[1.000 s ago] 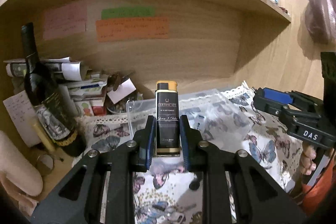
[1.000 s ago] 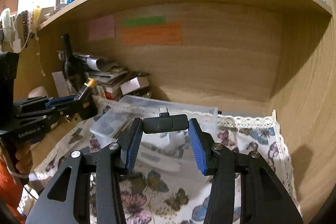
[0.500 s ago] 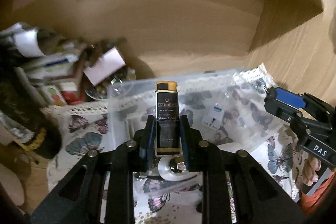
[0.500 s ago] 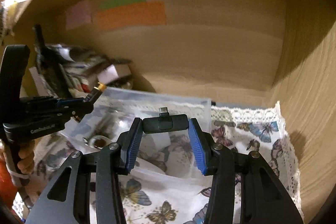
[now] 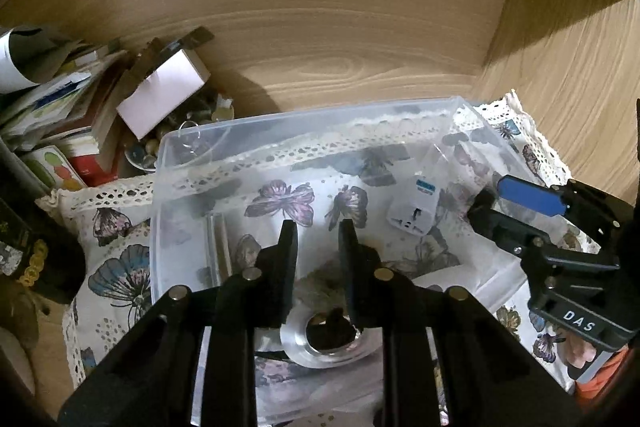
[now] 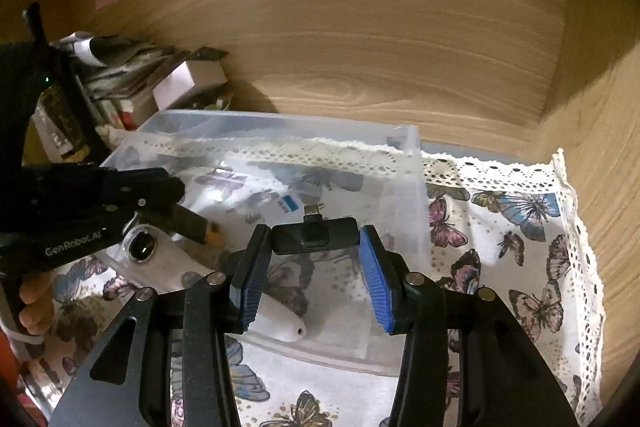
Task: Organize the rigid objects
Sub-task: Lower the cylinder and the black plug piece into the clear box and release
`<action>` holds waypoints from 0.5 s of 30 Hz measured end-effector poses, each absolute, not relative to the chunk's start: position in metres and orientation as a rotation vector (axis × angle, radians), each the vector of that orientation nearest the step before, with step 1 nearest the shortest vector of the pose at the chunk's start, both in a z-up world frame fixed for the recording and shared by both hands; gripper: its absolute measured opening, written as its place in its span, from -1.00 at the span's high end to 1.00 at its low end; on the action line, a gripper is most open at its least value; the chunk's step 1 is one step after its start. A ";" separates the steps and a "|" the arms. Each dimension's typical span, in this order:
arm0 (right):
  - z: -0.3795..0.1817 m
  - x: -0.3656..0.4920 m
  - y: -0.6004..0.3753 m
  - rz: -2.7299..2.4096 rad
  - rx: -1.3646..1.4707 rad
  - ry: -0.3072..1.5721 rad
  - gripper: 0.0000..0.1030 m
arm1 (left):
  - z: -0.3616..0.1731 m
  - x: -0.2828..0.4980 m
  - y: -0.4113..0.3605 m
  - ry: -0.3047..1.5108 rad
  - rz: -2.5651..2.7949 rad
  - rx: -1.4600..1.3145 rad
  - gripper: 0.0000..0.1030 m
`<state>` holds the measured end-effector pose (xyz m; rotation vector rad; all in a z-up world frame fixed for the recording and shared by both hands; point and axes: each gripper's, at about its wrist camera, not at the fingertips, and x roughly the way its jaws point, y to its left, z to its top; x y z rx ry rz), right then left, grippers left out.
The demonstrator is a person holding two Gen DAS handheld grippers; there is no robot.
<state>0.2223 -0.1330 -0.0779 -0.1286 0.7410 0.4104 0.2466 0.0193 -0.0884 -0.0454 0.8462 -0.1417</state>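
Observation:
A clear plastic bin [image 5: 168,163] [image 6: 412,163] stands on the butterfly cloth. My left gripper [image 5: 316,239] is inside the bin, jaws slightly apart with nothing between them. In the right wrist view the black lighter with a gold cap [image 6: 196,223] slants down just off the left gripper's tip [image 6: 160,187]; I cannot tell if it is still touched. My right gripper [image 6: 316,247] is shut on a small black USB-C adapter [image 6: 314,235] above the bin's near right part. A white travel plug [image 5: 416,211], a tape roll [image 5: 328,339] and a white oblong object [image 6: 280,323] lie in the bin.
A pile of papers, a white box [image 5: 164,95] and a dark wine bottle [image 6: 60,99] crowd the shelf's left side. Wooden back and right walls enclose the nook. The butterfly cloth [image 6: 516,243] extends to the right of the bin.
Both grippers moved forward and down over the bin. The lighter has left my left gripper's jaws, which now stand empty. The right gripper still holds the adapter.

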 end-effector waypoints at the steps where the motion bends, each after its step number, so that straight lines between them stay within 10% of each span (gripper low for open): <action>1: -0.078 0.222 -0.133 0.409 -0.133 0.742 0.17 | -0.087 0.245 0.020 0.843 -0.140 -0.041 0.63; 6: -0.069 0.216 -0.135 0.416 -0.115 0.720 0.05 | -0.070 0.230 0.020 0.797 -0.137 -0.015 0.46; 10: -0.055 0.203 -0.139 0.436 -0.102 0.681 -0.10 | -0.047 0.204 0.023 0.713 -0.127 0.000 -0.18; 15: -0.040 0.180 -0.142 0.459 -0.105 0.622 -0.48 | -0.027 0.172 0.033 0.650 -0.112 0.017 -0.49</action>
